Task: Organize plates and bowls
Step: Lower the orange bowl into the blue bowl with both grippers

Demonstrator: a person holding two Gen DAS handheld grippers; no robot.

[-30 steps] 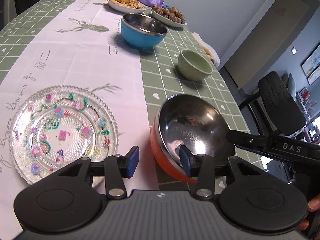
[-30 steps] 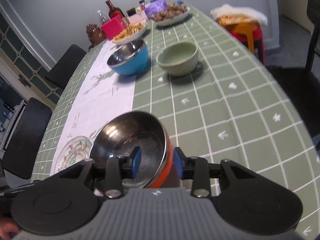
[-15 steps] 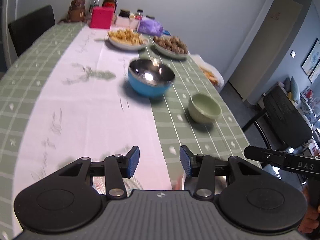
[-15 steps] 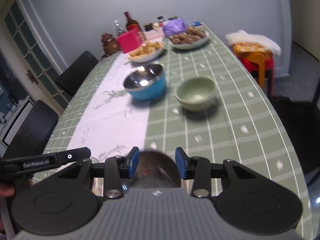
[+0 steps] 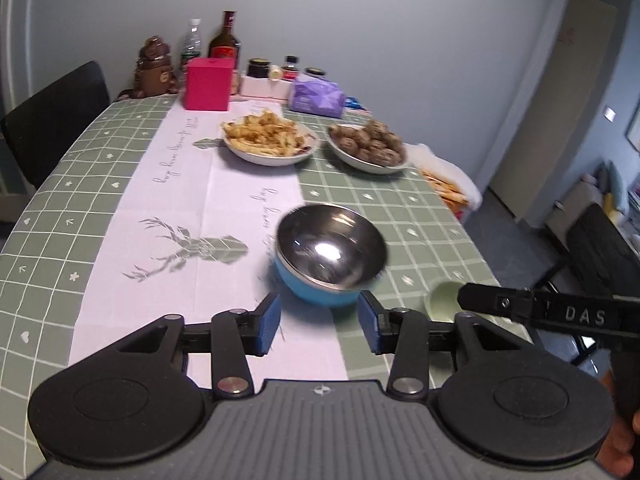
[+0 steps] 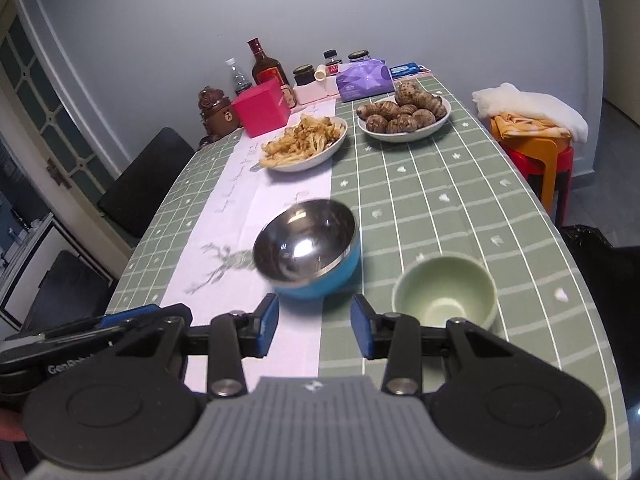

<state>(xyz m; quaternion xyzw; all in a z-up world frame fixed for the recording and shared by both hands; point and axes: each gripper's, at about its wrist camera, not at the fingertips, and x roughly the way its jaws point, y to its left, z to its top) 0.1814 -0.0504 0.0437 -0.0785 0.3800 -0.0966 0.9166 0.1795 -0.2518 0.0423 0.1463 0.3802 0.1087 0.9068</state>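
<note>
Both tools are spread and carry nothing: the left tool [image 5: 318,322] and right tool [image 6: 314,326] face the blue steel-lined bowl [image 6: 308,254] standing mid-tabletop on the runner's edge. The green bowl [image 6: 446,294] sits just beside it, toward the right edge. Likely step: collecting a bowl; next, close in on its rim. Tabletop [image 6: 460,200] beyond lies open before the food plates

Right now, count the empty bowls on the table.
2: the blue bowl at the white runner's edge, and the green bowl to its right. Others may sit hidden below the grippers.
</note>
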